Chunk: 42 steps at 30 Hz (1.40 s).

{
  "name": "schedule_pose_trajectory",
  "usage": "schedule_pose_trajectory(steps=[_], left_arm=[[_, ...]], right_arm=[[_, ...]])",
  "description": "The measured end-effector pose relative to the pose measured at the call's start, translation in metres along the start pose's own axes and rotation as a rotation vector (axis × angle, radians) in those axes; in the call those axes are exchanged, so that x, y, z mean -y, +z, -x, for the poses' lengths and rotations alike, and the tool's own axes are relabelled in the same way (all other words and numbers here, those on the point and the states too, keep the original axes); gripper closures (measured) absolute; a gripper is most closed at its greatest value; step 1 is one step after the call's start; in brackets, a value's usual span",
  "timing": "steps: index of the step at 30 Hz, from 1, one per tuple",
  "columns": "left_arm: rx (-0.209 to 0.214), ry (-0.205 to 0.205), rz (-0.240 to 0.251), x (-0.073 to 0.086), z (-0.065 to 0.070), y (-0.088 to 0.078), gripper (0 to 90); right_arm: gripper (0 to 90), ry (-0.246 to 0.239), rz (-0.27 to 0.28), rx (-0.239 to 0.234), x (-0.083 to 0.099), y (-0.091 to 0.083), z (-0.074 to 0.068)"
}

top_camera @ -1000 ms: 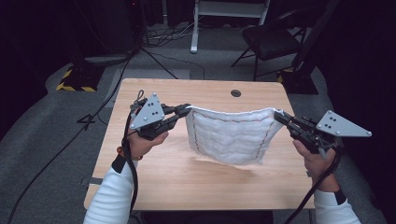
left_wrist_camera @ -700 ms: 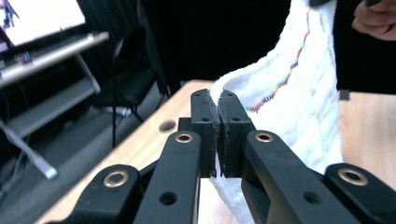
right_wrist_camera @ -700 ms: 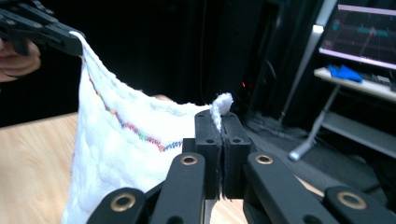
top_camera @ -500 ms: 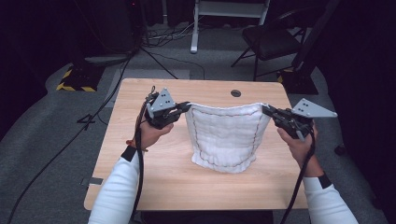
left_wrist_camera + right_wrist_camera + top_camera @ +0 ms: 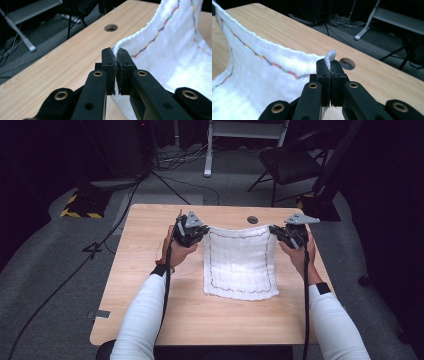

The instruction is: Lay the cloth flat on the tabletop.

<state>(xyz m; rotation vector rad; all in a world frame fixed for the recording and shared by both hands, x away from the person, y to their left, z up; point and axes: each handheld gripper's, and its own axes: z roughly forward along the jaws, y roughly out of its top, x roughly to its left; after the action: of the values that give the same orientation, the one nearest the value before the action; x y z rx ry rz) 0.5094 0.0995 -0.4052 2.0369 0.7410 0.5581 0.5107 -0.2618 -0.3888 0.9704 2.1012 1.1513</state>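
On the pale wood worktop (image 5: 150, 285) we've got a white waffle-weave cloth (image 5: 240, 265), rainbow-stitched border; left claw (image 5: 200, 231) and right claw (image 5: 276, 231) each pinching a far corner.

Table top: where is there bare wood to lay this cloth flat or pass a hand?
Bare table lies left of the left gripper, along the near edge below the cloth, and behind it around the cable hole. The middle is crowded, and the strip beyond the right gripper is narrow.

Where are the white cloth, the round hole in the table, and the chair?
white cloth (image 5: 240, 265), high view, its middle.
round hole (image 5: 252, 220), high view, its centre.
chair (image 5: 290, 162), high view, its seat.
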Motion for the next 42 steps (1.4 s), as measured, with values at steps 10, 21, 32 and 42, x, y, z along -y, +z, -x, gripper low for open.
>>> schedule_pose_trajectory(steps=[10, 21, 32, 42], left_arm=[[-0.046, -0.053, -0.104, 0.023, -0.009, 0.043, 84.0], [-0.109, -0.101, -0.192, 0.034, -0.003, 0.062, 47.2], [0.063, 0.012, -0.197, 0.048, 0.027, 0.027, 26.2], [0.168, 0.099, -0.235, 0.066, 0.060, 0.009, 24.9]], right_arm=[[88.0, 0.000, -0.120, 0.050, 0.014, 0.043, 0.005], [65.2, 0.033, -0.198, 0.097, 0.028, 0.062, 0.009], [51.0, -0.032, -0.194, -0.025, 0.050, 0.022, -0.001], [47.5, -0.043, -0.202, -0.131, 0.077, -0.013, -0.017]])
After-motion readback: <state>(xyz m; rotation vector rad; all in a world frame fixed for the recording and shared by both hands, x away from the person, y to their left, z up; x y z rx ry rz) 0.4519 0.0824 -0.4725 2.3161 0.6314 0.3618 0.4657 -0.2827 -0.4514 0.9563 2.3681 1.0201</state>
